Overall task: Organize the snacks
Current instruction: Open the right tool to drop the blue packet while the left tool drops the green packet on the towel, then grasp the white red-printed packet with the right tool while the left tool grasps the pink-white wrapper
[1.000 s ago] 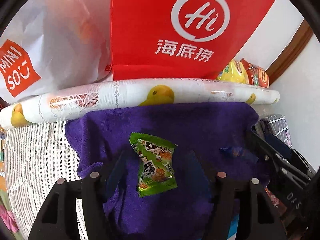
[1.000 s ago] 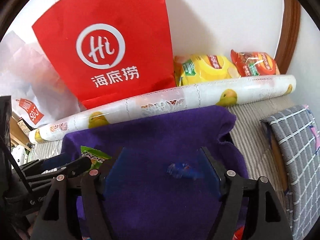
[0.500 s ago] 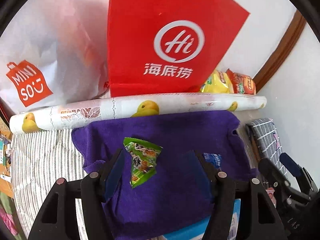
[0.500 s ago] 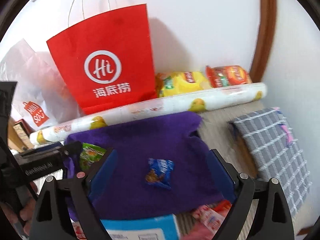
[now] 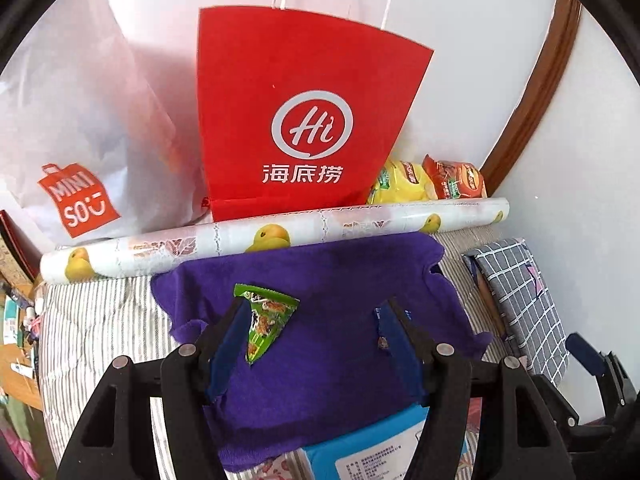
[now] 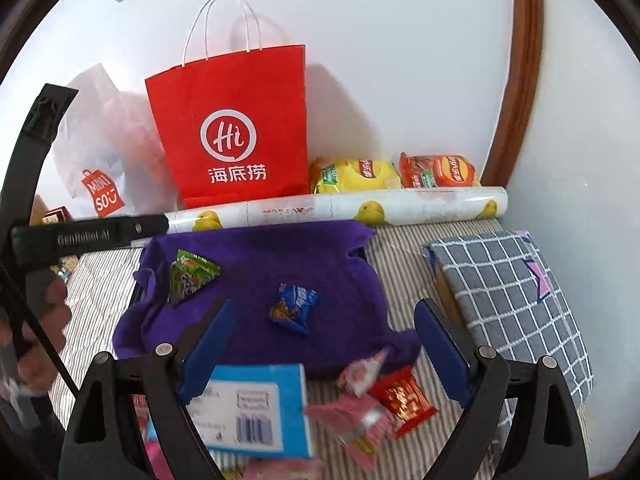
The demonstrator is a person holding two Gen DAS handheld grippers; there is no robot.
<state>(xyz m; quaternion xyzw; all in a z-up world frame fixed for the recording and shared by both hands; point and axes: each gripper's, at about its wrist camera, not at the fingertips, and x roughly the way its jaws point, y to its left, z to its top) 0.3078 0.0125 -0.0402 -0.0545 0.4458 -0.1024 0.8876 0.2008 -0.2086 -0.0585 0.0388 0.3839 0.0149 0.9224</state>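
Note:
A green snack packet (image 5: 266, 326) (image 6: 190, 276) and a blue snack packet (image 6: 294, 307) lie on a purple cloth (image 5: 336, 356) (image 6: 260, 280). In the left wrist view the blue packet (image 5: 380, 326) is mostly hidden behind a finger. My left gripper (image 5: 316, 320) is open and empty, held above the cloth. My right gripper (image 6: 324, 320) is open and empty, further back. Pink and red snack packets (image 6: 376, 396) and a blue box (image 6: 256, 408) lie on the striped sheet in front of the cloth.
A red paper bag (image 5: 296, 128) and a white plastic bag (image 5: 80, 136) stand against the wall behind a duck-print roll (image 5: 280, 236). Yellow and orange chip bags (image 6: 396, 174) lie behind the roll. A grey checked cushion (image 6: 508, 300) lies right.
Both grippers have pulled back and up from the cloth. The green and blue packets stay on the cloth. More of the bag, box and front snacks came into view.

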